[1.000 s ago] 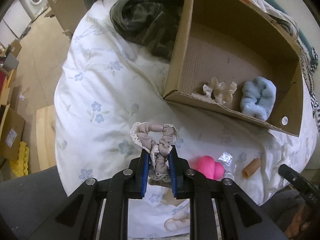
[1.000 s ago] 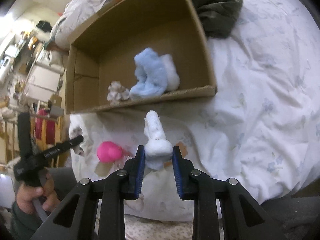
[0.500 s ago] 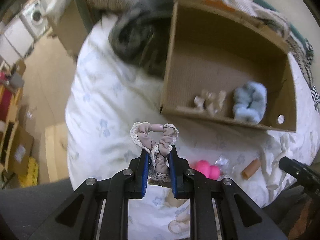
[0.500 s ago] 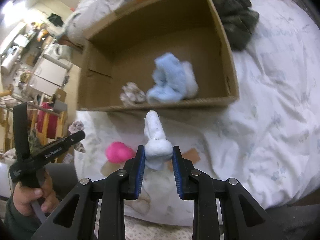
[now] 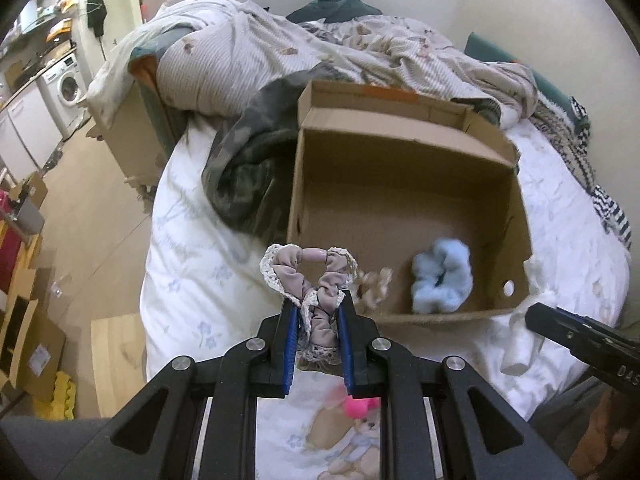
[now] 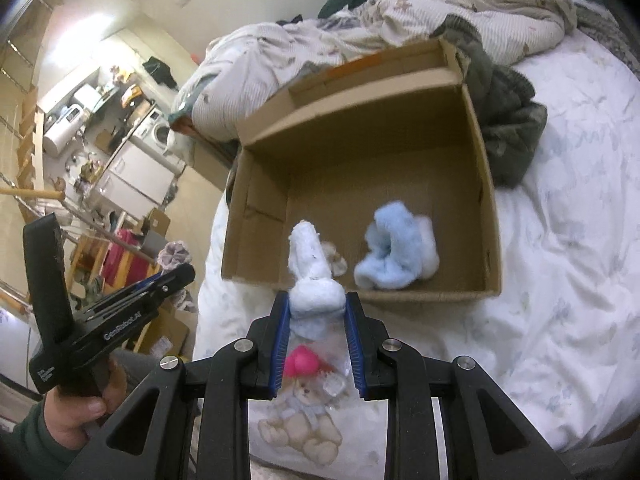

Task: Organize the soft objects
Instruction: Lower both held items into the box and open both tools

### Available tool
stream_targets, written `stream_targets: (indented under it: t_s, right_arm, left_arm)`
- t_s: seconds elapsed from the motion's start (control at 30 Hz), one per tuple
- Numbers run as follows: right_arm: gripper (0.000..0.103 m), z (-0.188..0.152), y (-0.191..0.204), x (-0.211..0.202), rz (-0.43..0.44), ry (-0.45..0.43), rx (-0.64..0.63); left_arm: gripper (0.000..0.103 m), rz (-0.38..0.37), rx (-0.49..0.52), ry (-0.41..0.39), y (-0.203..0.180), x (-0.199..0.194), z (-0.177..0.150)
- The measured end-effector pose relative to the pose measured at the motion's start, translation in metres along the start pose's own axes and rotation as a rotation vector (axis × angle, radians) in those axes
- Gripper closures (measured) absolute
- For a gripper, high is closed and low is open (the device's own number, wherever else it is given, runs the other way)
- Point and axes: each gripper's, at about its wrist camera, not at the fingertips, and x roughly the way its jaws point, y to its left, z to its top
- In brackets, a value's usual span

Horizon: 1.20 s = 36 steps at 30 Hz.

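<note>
- Right now your left gripper (image 5: pixel 318 330) is nearly closed, blue pads pinching a mauve-beige fabric scrunchie with cream lace trim (image 5: pixel 310 280); the loop sticks up past the tips, w/ the box's near-left corner behind it.
- Your right gripper (image 6: pixel 316 320) is partly closed on a fluffy white scrunchie (image 6: pixel 314 280); pads press both sides, and the free end pokes up in front of the box's near wall.
- Open brown cardboard box (image 5: pixel 404 152) sits on the white floral duvet (image 5: pixel 192 264), flaps up at the far side.
- Inside the box, near the front wall: a fluffy light-blue scrunchie (image 5: pixel 440 280) and, just left of it, a small cream ruffled scrunchie (image 5: pixel 374 284), partly hidden by the held one.
- On the duvet below both grippers: a bright pink soft item (image 6: pixel 300 362), shape unclear, beside a printed teddy bear picture (image 6: pixel 300 424).
- Dark camo-pattern garment (image 5: pixel 248 168) lies against the box's left side.
- In the right wrist view your left hand (image 6: pixel 76 412) grips the other tool's handle, green sleeve at the wrist.
</note>
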Motion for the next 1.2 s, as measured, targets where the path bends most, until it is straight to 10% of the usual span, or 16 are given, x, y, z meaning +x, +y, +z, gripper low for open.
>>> stream_targets:
  t_s: [0.43,1.2]
  right_arm:
    - [0.074,0.068,-0.008,0.005,-0.052,-0.069,-0.044]
    - [0.074,0.064,-0.039,0.063,-0.285,0.036,-0.018]
  left_arm:
    - [0.086,0.003,0.073,-0.037,-0.022,0.028,0.064]
    - [0.086,-0.053,0.064,0.064,-0.028,0.104,0.054]
